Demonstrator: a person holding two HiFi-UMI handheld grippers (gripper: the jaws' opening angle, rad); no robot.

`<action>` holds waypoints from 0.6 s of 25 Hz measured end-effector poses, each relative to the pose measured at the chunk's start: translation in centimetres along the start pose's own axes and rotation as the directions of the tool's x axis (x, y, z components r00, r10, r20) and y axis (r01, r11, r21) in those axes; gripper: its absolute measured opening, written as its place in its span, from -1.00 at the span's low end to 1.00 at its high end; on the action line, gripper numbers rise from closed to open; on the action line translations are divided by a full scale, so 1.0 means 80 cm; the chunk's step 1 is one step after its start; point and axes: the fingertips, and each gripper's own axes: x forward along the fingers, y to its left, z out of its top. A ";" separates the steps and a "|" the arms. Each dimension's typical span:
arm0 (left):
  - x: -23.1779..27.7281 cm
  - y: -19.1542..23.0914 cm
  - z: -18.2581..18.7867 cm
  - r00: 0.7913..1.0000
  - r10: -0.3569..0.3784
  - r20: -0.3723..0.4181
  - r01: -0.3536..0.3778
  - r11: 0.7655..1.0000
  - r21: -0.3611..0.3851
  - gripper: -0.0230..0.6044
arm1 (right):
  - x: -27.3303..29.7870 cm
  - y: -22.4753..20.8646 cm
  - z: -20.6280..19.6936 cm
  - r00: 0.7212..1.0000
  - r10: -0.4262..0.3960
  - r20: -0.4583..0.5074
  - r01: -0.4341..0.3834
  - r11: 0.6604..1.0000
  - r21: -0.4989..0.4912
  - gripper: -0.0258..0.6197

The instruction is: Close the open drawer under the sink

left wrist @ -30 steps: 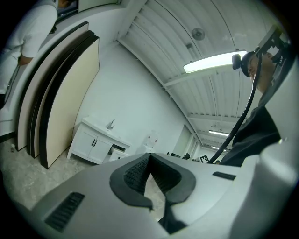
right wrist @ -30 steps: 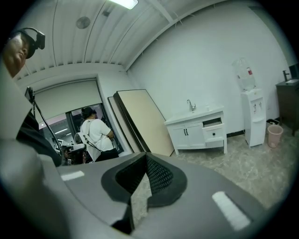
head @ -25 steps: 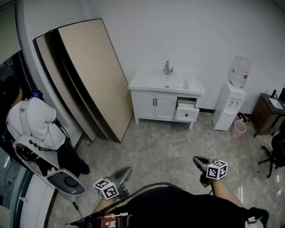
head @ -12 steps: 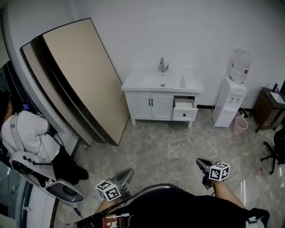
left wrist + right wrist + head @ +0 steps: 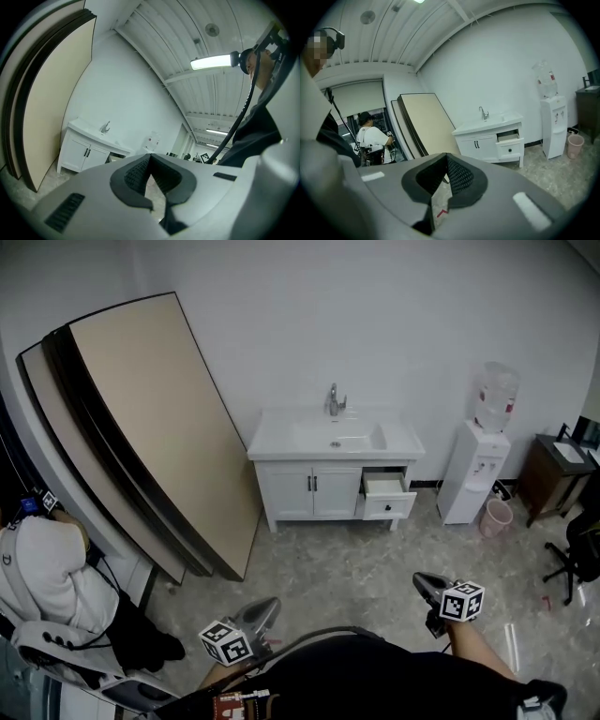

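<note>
Over floor [image 5: 366, 559], left gripper [image 5: 268, 604] and right gripper [image 5: 421, 578] seemingly point forward.

One white vanity [image 5: 323, 440] stands at the far wall, with one tap [image 5: 333, 399], two doors [image 5: 289, 495] and one open drawer [image 5: 387, 497]. To its right are one water dispenser [image 5: 473, 479], one pink bin [image 5: 495, 517] and one dark side table [image 5: 548, 486]. Two beige boards [image 5: 159, 409] lean at left, near one person [image 5: 47, 577].

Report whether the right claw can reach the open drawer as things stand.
Probably not yet: the right claw is far across the floor from the drawer. Nothing stands between them, so stepping closer should do.
</note>
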 end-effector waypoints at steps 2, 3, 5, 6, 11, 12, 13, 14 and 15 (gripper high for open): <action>-0.006 0.034 0.020 1.000 -0.008 -0.001 0.008 1.000 0.006 -0.93 | 0.032 0.013 0.011 1.000 -0.008 0.009 0.008 1.000 0.001 -0.92; -0.008 0.049 0.029 1.000 -0.010 -0.002 0.010 1.000 0.007 -0.93 | 0.048 0.019 0.015 1.000 -0.010 0.010 0.010 1.000 0.001 -0.92; -0.012 0.078 0.045 1.000 -0.014 -0.006 0.014 1.000 0.006 -0.93 | 0.077 0.029 0.022 1.000 -0.013 0.008 0.013 1.000 -0.002 -0.92; -0.012 0.090 0.051 1.000 -0.015 -0.009 0.015 1.000 0.005 -0.93 | 0.090 0.034 0.024 1.000 -0.013 0.006 0.013 1.000 -0.001 -0.92; -0.013 0.144 0.067 1.000 -0.002 -0.016 0.002 1.000 -0.012 -0.93 | 0.145 0.042 0.024 1.000 -0.010 -0.029 0.010 1.000 0.004 -0.92; -0.011 0.154 0.067 1.000 0.000 -0.014 0.000 1.000 -0.018 -0.93 | 0.154 0.039 0.026 0.999 -0.010 -0.033 0.010 1.000 0.004 -0.92; -0.008 0.162 0.068 1.000 0.003 -0.013 -0.004 1.000 -0.022 -0.93 | 0.163 0.034 0.028 0.999 -0.010 -0.034 0.010 1.000 0.006 -0.92; -0.004 0.170 0.069 1.000 0.009 -0.014 -0.009 1.000 -0.025 -0.93 | 0.171 0.027 0.031 0.999 -0.009 -0.034 0.010 1.000 0.009 -0.92; 0.001 0.176 0.070 1.000 0.015 -0.014 -0.015 1.000 -0.027 -0.93 | 0.179 0.020 0.034 0.999 -0.007 -0.032 0.008 1.000 0.012 -0.92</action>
